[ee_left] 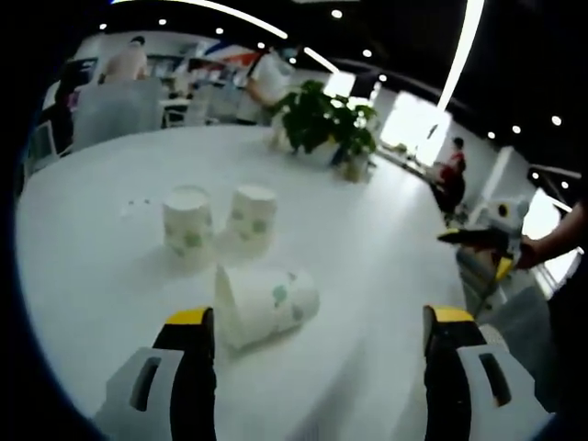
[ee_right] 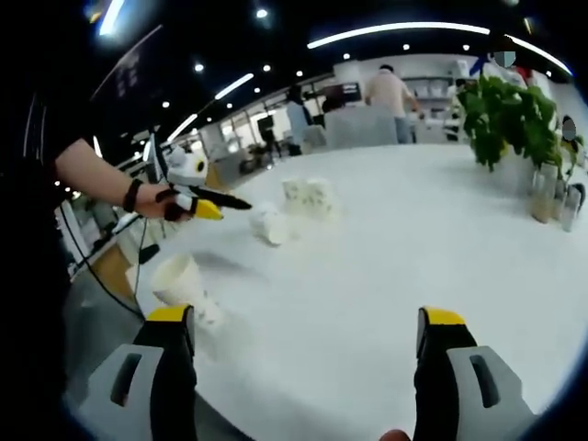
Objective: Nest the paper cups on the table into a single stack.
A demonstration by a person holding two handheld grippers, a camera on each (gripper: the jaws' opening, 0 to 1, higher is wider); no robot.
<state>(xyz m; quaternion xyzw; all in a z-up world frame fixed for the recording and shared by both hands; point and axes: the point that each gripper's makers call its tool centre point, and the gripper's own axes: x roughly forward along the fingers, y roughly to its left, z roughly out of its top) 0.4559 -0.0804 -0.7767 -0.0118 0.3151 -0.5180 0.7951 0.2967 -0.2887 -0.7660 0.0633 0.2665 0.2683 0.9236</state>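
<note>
In the left gripper view, two white paper cups with green print stand upside down side by side (ee_left: pixel 188 225) (ee_left: pixel 251 218) on the white table (ee_left: pixel 367 239). A third cup (ee_left: pixel 266 303) lies on its side just beyond my left gripper (ee_left: pixel 319 331), which is open and holds nothing. The right gripper (ee_left: pixel 487 239) hovers at the table's right edge in a hand. In the right gripper view, my right gripper (ee_right: pixel 306 331) is open over the table (ee_right: pixel 386 266). Another cup (ee_right: pixel 179 280) sits near the table edge by its left jaw. The standing pair (ee_right: pixel 308 196) and the lying cup (ee_right: pixel 271 223) are farther off, below the left gripper (ee_right: pixel 197 197).
A potted green plant (ee_left: pixel 326 119) stands at the far side of the table, with glass vases (ee_right: pixel 551 193) beside it. People and chairs are in the background beyond the table. A person's arm (ee_right: pixel 92 179) reaches in from the left.
</note>
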